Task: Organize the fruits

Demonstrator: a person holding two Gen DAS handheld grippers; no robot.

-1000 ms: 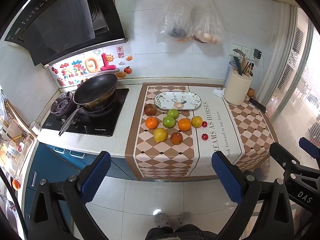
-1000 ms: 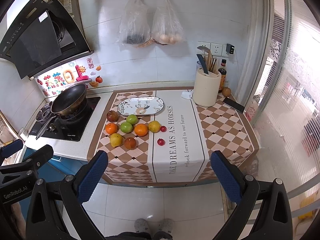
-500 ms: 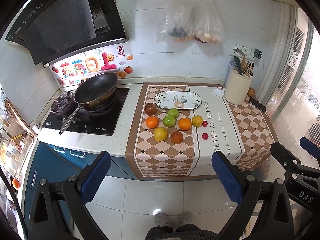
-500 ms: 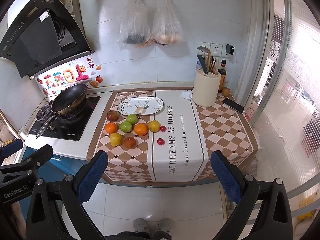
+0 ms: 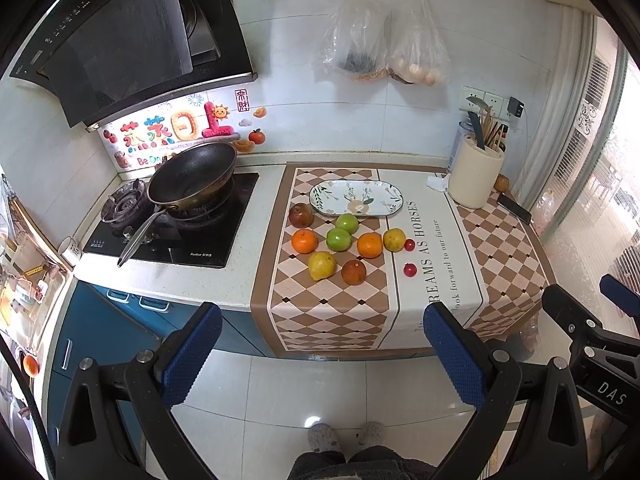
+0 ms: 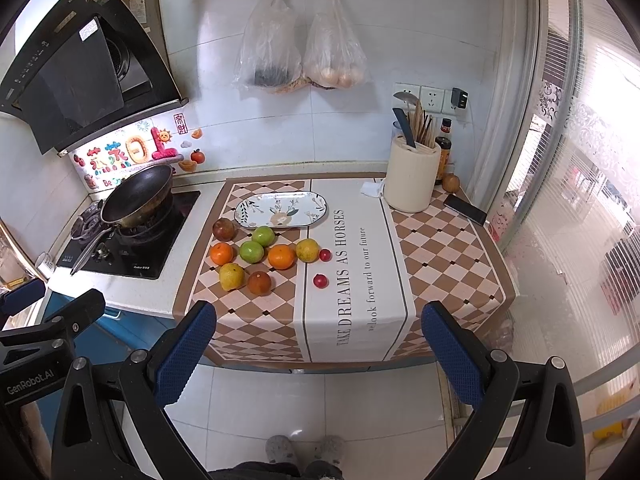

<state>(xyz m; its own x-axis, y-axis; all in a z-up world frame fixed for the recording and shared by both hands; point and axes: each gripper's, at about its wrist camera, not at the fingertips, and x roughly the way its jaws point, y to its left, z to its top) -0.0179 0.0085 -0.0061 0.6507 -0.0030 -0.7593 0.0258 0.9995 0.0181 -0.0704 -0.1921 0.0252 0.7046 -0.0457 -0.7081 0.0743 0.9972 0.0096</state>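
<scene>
Almost nothing has been moved since earlier: both the left gripper (image 5: 322, 354) and right gripper (image 6: 318, 352) are held spread wide and empty, well short of the 10 fruits (image 6: 281, 257) beside the plate (image 6: 280, 209).

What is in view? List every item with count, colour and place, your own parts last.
plate: 1, white with leaf print, back of the runner, empty.
dark red fruit: 1, left of the plate.
green fruits: 2, touching, in front of the plate.
oranges: 2, orange, either side of the green pair.
yellow-green fruit: 1, right end of the row.
yellow fruit: 1, front row.
red-orange fruit: 1, front row.
small red fruits: 2, on the white stripe.
frying pan: 1, black, on the stove.
utensil holder: 1, cream, back right.
phone: 1, black, right edge.
plastic bags: 2, clear, hanging on the wall.
left gripper: jaws open, blue pads.
right gripper: jaws open, blue pads.
</scene>
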